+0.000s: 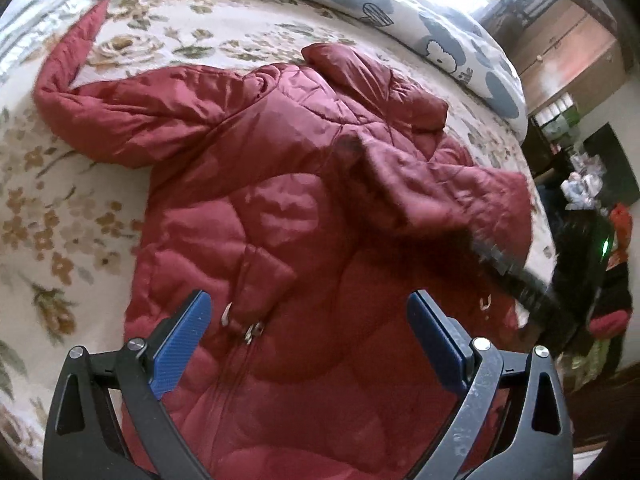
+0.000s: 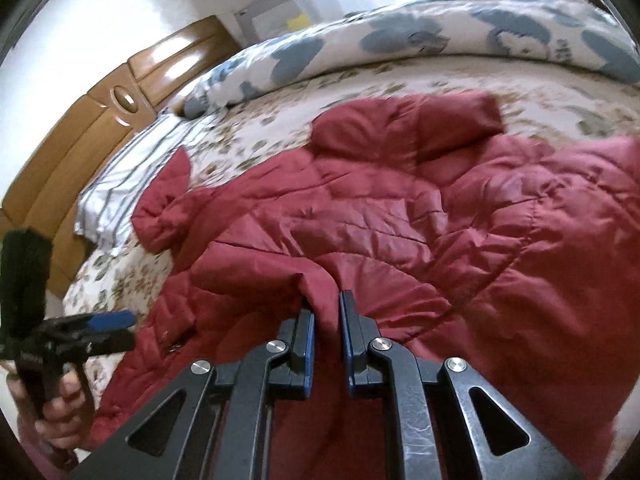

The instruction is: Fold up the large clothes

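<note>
The red jacket (image 1: 288,200) lies spread on the bed (image 1: 52,208). The right gripper (image 2: 327,312) pinches its sleeve (image 2: 260,272) to fold it inward; the left gripper (image 1: 308,344) hovers wide, empty.

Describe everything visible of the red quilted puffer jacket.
The red quilted puffer jacket looks like shiny padded nylon. It lies spread on the floral bedsheet, hood toward the blue-patterned duvet, one sleeve stretched sideways. The right gripper pinches a fold of it; the left gripper hovers open above its zipper.
</note>
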Demonstrator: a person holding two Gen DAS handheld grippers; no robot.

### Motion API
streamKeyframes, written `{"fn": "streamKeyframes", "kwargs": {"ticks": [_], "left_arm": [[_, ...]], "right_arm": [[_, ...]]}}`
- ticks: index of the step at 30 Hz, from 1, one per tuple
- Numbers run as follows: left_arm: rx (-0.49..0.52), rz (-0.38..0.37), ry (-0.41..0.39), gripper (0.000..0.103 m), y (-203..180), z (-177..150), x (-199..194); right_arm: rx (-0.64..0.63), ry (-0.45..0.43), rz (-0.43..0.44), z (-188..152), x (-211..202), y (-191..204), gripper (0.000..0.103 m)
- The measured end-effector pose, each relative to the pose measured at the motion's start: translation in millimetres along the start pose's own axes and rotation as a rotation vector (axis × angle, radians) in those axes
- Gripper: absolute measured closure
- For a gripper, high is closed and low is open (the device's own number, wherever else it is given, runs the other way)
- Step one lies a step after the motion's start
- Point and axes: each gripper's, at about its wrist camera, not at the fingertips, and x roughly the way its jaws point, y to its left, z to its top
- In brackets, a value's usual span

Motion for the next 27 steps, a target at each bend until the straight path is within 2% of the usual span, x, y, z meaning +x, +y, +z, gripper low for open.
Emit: {"fn": "streamKeyframes", "kwargs": {"ticks": [4, 7, 9, 10, 12, 14, 16, 20, 24, 25, 27], "left_arm": [[-0.058, -0.075, 0.023, 0.005, 6.7, 21.0, 16.2], [-0.075, -0.116, 0.045, 0.020, 8.6, 36.0, 29.7], [-0.070, -0.117, 0.066, 0.045, 6.0, 44.1, 39.5], [-0.061, -0.117, 0.076, 0.053, 3.7, 46.9, 43.4], [-0.039, -0.127, 0.092, 0.079, -0.9, 50.2, 50.2], [-0.005, -0.114, 0.086, 0.086, -7.1, 51.4, 50.9], [0.031, -0.094, 0.067, 0.089, -11.7, 51.4, 46.6], [0.102, 0.016, 0.003, 0.092, -14.4, 54.6, 35.7], [0.134, 0.158, -0.067, 0.092, 0.4, 62.2, 24.4], [0.134, 0.174, -0.077, 0.092, 4.3, 63.5, 22.5], [0.128, 0.162, -0.067, 0.092, 11.4, 65.7, 23.2]], "right_arm": [[-0.029, 0.017, 0.062, -5.5, 15.1, 13.3, 0.092], [-0.034, 0.028, 0.078, -9.5, 21.5, 15.8, 0.089], [-0.024, 0.028, 0.087, -11.3, 20.9, 13.1, 0.087], [-0.020, 0.028, 0.089, -10.3, 22.2, 12.5, 0.087], [-0.013, 0.027, 0.091, -10.9, 19.8, 10.3, 0.086], [-0.018, 0.032, 0.080, -10.8, 19.3, 11.1, 0.084], [-0.022, 0.037, 0.068, -12.5, 14.7, 10.2, 0.082], [0.018, 0.017, 0.054, -19.9, -7.3, -4.2, 0.063], [0.101, -0.045, -0.025, -19.9, -41.9, -34.0, 0.060], [0.115, -0.059, -0.041, -18.4, -48.1, -39.7, 0.060], [0.135, -0.095, -0.101, -11.2, -62.8, -54.0, 0.060]]}}
